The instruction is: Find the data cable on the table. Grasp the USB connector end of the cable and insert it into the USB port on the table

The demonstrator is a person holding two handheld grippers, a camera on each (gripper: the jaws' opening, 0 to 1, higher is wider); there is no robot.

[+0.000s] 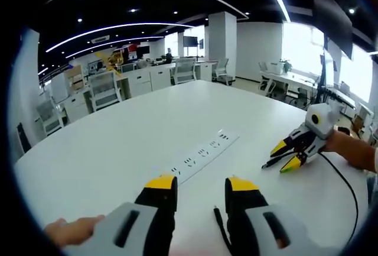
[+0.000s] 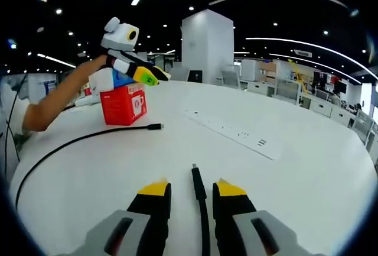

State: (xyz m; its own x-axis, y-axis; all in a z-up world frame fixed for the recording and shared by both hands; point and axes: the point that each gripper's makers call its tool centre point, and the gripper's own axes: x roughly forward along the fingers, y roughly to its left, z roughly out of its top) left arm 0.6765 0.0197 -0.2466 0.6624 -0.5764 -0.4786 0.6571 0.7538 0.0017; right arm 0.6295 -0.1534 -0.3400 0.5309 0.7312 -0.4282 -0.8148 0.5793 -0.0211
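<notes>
the data cable [image 2: 201, 208] lies on the white table [image 2: 307, 173] between our right gripper [image 2: 192, 189]'s spread jaws, its connector tip pointing past them, untouched. the power strip [image 2: 233, 132] sits ahead to the right with bare tabletop all round it, a red box [image 2: 123, 105] far left. our left gripper [image 1: 201, 185] hovers low, jaws apart and holding nothing, strip just beyond.
</notes>
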